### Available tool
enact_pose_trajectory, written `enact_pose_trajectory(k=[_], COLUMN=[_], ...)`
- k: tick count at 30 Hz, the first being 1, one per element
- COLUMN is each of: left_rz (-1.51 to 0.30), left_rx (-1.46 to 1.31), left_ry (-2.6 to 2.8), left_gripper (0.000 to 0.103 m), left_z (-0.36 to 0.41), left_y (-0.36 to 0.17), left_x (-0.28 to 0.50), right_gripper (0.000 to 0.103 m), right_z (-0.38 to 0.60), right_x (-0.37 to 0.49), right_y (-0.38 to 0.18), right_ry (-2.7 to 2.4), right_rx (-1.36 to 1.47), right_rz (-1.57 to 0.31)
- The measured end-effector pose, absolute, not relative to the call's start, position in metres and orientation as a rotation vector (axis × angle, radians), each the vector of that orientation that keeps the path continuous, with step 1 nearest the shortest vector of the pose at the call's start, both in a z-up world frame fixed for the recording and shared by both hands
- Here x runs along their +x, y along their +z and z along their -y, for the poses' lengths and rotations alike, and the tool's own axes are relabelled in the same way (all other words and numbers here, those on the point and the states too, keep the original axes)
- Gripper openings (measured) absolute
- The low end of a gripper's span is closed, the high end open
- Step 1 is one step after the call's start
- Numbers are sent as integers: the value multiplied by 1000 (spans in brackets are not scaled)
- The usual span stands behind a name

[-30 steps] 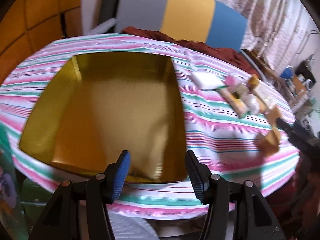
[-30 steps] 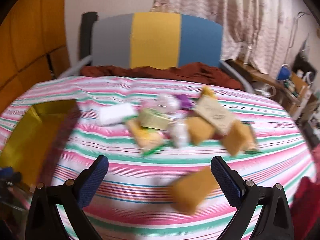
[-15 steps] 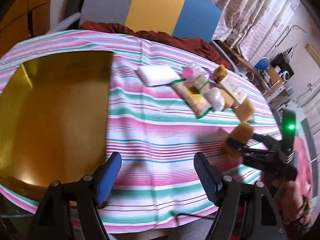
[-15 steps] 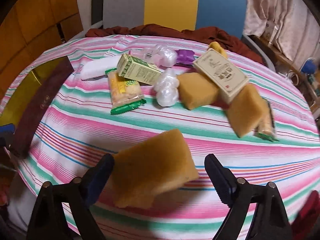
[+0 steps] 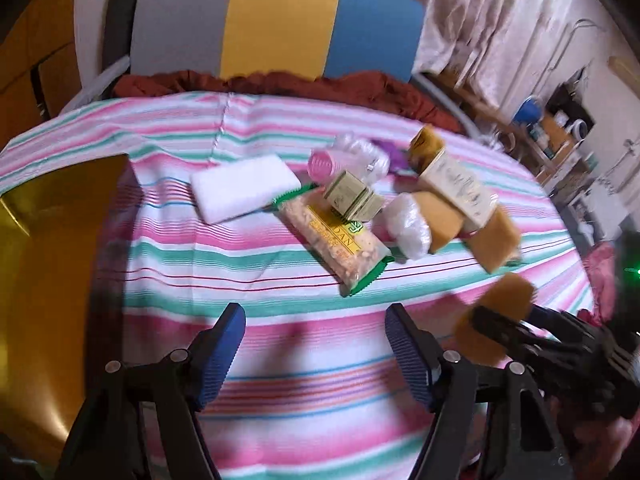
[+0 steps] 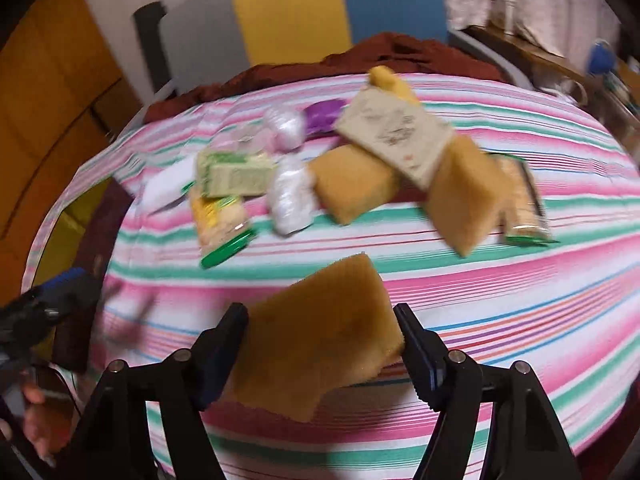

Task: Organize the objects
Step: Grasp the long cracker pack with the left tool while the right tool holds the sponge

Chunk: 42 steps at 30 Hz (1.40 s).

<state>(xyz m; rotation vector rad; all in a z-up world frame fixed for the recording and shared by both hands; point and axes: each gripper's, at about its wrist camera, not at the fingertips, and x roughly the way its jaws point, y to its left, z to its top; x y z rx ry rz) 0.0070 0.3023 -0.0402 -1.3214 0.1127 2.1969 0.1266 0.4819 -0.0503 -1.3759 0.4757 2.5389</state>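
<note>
The yellow sponge (image 6: 320, 332) sits between the fingers of your right gripper (image 6: 320, 340), at the near edge of the striped tablecloth (image 6: 520, 304), tilted with one corner pointing down toward you; the jaws are closing and both pads look to be against its sides, though the blur keeps you from seeing how firmly. In the left wrist view the same sponge (image 5: 496, 320) shows at the right, caught in the black fingers there. Your left gripper (image 5: 316, 344) has its jaws wide, just easing inward, with nothing between the blue pads (image 5: 224, 344) but bare cloth. To the left lies the gold tray (image 5: 48, 280), its dark rim running along the cloth. Farther back, in the middle of the table, is the pile of things: a white block (image 5: 244, 188) on the left, a green-edged snack packet (image 5: 340, 244) lying toward you, a small pale green box (image 5: 352, 200) on top of it, a pink-capped clear bottle (image 5: 344, 160) behind, a white wrapped bundle (image 5: 408, 228), two more yellow sponges (image 6: 352, 184) and a beige carton (image 6: 392, 136) leaning across them. Beyond the table stands a chair back (image 5: 276, 20) in grey, yellow and blue.
</note>
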Motion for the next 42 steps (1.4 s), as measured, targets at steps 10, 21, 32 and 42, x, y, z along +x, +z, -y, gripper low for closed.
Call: enact_pose_trajectory(k=[10, 21, 32, 42], left_rz=[57, -89, -214, -131], left_rx=[-1458, -1341, -1261, -1256], left_ry=[2183, 2253, 2191, 2152], left_gripper=[74, 63, 29, 23], left_z=[-350, -366, -333, -283], left_y=[-79, -89, -87, -84], left_x=[-33, -43, -20, 7], right_gripper=[75, 75, 75, 74], right_z=[-494, -505, -497, -489], right_x=[131, 135, 133, 129], right_y=[-47, -46, -44, -49], right_ry=[2482, 2469, 2516, 2589], right_rx=[-1372, -1366, -1354, -1384], right_rz=[-499, -553, -546, -658])
